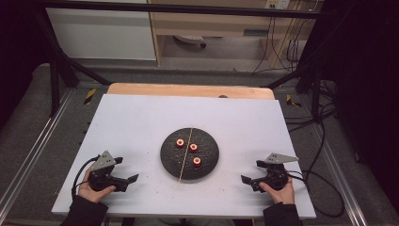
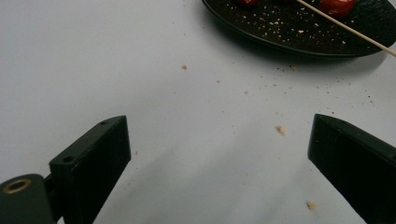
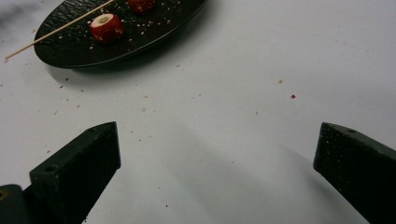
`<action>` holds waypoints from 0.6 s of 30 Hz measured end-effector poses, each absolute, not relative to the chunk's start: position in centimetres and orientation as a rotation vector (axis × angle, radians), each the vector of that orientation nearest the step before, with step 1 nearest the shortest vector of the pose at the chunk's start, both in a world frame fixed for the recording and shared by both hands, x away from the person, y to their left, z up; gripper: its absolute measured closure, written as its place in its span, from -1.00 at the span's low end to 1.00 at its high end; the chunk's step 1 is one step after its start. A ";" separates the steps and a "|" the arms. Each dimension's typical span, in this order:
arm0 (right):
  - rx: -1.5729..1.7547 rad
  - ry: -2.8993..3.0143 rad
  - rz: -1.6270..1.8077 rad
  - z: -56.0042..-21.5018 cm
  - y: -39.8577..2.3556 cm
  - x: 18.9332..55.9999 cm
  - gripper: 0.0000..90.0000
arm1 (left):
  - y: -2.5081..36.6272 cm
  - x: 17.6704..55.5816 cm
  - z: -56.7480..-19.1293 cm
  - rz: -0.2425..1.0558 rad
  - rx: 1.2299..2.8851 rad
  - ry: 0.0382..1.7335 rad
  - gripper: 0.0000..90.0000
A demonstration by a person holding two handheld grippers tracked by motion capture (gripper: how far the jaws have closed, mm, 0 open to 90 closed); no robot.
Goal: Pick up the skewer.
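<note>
A round black plate (image 1: pixel 169 162) lies at the middle of the white board. On it are three red cored fruit pieces (image 1: pixel 193 147) and a thin wooden skewer (image 1: pixel 184 157) laid across it front to back. My left gripper (image 1: pixel 127 169) rests low at the plate's left, open, with bare board between its jaws. The right gripper (image 1: pixel 251 172) sits at the plate's right, also open and holding nothing. In the left gripper view the plate's rim (image 2: pixel 280 44) and skewer (image 2: pixel 355 31) show at top right. The right gripper view has a fruit piece (image 3: pixel 107 27) and the skewer (image 3: pixel 51 32) at top left.
The white board (image 1: pixel 141 122) lies on a wooden table whose far edge (image 1: pixel 188 89) shows behind it. Crumbs (image 2: pixel 280 129) are scattered on the board around the plate. Black frame bars and cables (image 1: pixel 324 146) run along the sides.
</note>
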State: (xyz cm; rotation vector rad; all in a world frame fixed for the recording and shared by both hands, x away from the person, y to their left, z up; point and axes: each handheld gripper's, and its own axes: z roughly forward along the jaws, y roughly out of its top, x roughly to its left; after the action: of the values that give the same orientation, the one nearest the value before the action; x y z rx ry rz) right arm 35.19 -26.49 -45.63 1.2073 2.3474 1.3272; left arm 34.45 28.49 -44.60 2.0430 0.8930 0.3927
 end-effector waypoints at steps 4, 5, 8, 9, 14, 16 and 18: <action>1.208 2.352 1.319 -45.6 -26.5 35.2 -0.97 | 28.2 34.4 -44.6 0.392 2.045 0.891 -0.88; 1.208 2.352 1.319 -45.6 -26.5 35.2 -0.97 | 28.2 34.4 -44.6 0.392 2.045 0.891 -0.89; 1.211 2.350 1.317 -45.6 -26.5 35.1 -0.97 | 27.9 34.3 -44.6 0.387 2.055 0.877 -0.90; 1.212 2.350 1.317 -45.6 -26.5 35.1 -0.97 | 27.8 34.3 -44.6 0.389 2.058 0.877 -0.90; 1.216 2.347 1.310 -45.6 -26.5 35.1 -0.98 | 27.0 34.2 -44.5 0.387 2.073 0.865 -0.90; 1.216 2.347 1.316 -45.6 -26.5 35.1 -0.98 | 26.8 34.1 -44.5 0.383 2.072 0.859 -0.90; 1.215 2.349 1.309 -45.6 -26.5 35.1 -0.98 | 26.6 34.1 -44.4 0.383 2.081 0.857 -0.90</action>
State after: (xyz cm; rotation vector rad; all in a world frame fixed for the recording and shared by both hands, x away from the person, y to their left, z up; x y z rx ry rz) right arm 35.15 -26.46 -45.63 1.2145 2.3486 1.3094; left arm 34.06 26.59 -44.42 2.0807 0.8571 0.3827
